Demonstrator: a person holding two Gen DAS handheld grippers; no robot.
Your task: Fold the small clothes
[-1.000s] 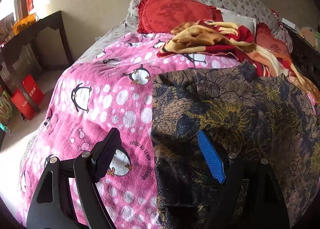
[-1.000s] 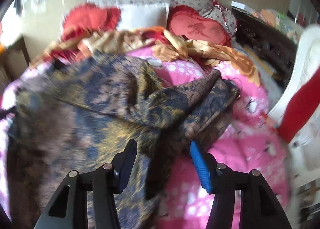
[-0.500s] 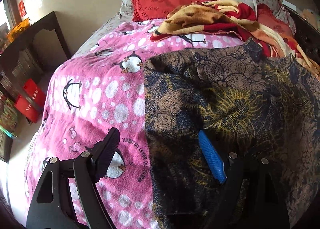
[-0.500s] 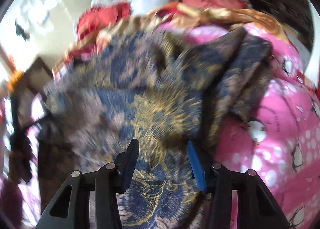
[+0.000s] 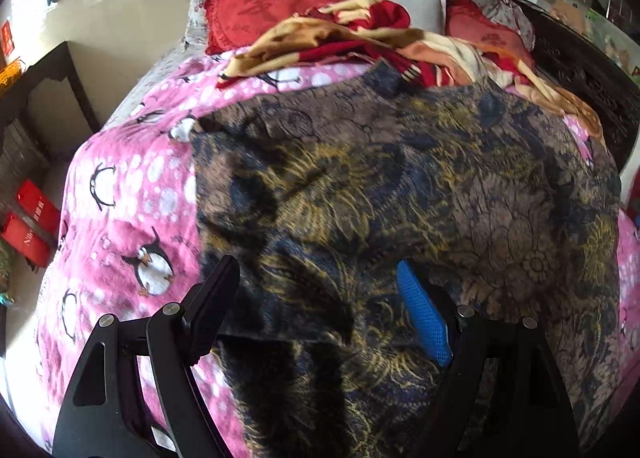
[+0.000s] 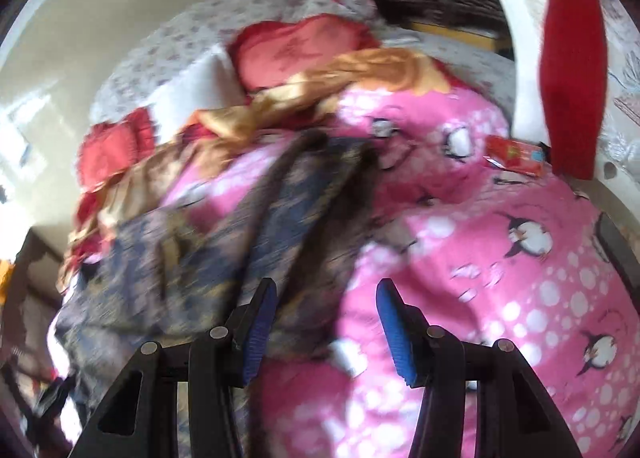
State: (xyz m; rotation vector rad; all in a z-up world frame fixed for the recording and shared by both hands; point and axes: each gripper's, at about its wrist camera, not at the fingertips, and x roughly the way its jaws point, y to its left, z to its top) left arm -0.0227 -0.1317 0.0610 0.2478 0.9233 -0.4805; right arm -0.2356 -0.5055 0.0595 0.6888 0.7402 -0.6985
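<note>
A dark garment (image 5: 400, 186) with a brown, blue and gold pattern lies spread on the pink penguin blanket (image 5: 132, 186). My left gripper (image 5: 320, 302) hovers over its near left part, open, with nothing pinched between the pads. In the blurred right wrist view the garment (image 6: 224, 242) lies to the left, one long part reaching up toward the pillows. My right gripper (image 6: 326, 324) stands open at the garment's right edge. Its left finger is over the cloth, its right finger over the pink blanket (image 6: 500, 278). No cloth is pressed between its pads.
Red heart pillows (image 5: 272, 6), floral pillows and a crumpled yellow-red blanket (image 5: 360, 46) fill the head of the bed. A dark wooden table (image 5: 44, 74) and red boxes (image 5: 30, 214) stand off the left side. A small red box (image 6: 514, 156) lies by a white chair with red cloth (image 6: 568, 58).
The left gripper slid right, from the garment's left edge to over the cloth. The right gripper rolled and swung right, from above the garment to its right edge over the blanket.
</note>
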